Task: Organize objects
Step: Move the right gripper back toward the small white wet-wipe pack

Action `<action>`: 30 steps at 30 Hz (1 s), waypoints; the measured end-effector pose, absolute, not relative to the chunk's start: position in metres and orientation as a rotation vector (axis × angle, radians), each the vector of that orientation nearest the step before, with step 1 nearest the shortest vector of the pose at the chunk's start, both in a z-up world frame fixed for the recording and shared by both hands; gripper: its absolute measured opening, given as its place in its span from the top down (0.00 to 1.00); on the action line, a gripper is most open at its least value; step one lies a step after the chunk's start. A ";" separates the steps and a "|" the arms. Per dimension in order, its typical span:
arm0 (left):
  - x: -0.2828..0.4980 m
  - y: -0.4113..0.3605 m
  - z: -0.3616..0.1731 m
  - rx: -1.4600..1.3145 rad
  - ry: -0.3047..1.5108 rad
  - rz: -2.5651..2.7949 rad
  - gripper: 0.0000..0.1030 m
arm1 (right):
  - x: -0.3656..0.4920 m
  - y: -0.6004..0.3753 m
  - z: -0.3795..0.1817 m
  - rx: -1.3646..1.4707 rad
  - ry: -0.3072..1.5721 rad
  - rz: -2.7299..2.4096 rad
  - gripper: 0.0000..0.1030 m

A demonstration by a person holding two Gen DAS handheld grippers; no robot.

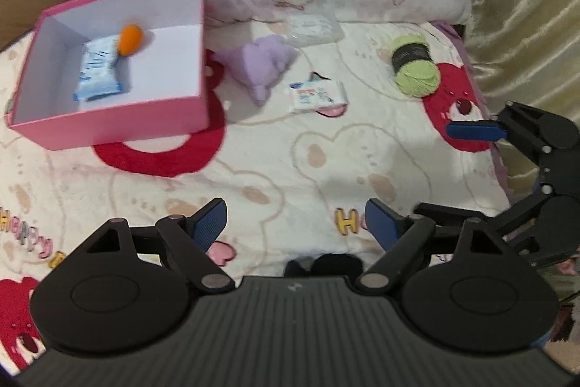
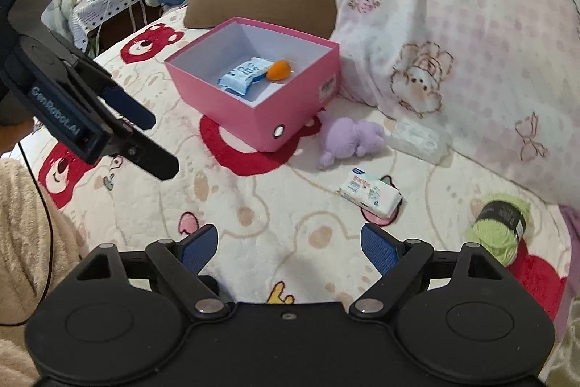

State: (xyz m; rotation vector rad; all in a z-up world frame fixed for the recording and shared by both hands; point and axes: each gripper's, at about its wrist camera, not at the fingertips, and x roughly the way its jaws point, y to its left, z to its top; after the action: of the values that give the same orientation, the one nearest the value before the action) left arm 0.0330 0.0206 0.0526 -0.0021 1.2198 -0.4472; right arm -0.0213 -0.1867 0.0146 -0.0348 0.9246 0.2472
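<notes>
**Both grippers empty over the bed, four things not yet boxed**

Left wrist view: the left gripper [image 1: 295,223] hangs open with nothing between its pads, above bare blanket [image 1: 290,162]. The pink box [image 1: 116,122] sits far left, already holding a blue-white packet [image 1: 99,69] and an orange ball [image 1: 129,39]. The purple plush [image 1: 262,66] lies just right of the box, the small tissue pack [image 1: 318,95] a little nearer and right of it, and the green yarn [image 1: 415,66] far right. The right gripper [image 1: 475,165] enters at the right edge, also open. The likely slip, I judge, is soft fur or yarn squashing and sliding out of a shallow pinch.

Right wrist view: the right gripper [image 2: 290,247] is open and empty; the tissue pack [image 2: 369,193] lies just beyond it, the yarn [image 2: 498,227] near right, the plush [image 2: 348,138] farther, touching the box's [image 2: 232,104] near corner. A clear packet [image 2: 417,136] rests against the pillow [image 2: 453,42] (easy to overlook). The left gripper [image 2: 145,140] hovers at left, so both reaching inward could collide.
</notes>
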 end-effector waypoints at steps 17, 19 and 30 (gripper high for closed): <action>0.049 -0.012 0.015 -0.006 1.076 -0.495 0.19 | -0.027 -0.196 -0.017 -0.102 0.693 0.247 0.13; 0.055 -0.014 0.007 -0.013 1.051 -0.495 0.19 | -0.017 -0.197 -0.031 -0.083 0.705 0.252 0.13; 0.088 -0.026 -0.040 0.013 0.959 -0.534 0.19 | 0.024 -0.202 -0.095 -0.014 0.732 0.191 0.13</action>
State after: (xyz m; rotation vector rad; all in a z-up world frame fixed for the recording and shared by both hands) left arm 0.0882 -0.0263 -0.0400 0.0133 0.9591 -0.5345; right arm 0.0241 -0.2020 -0.0951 -0.0143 0.7318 0.1911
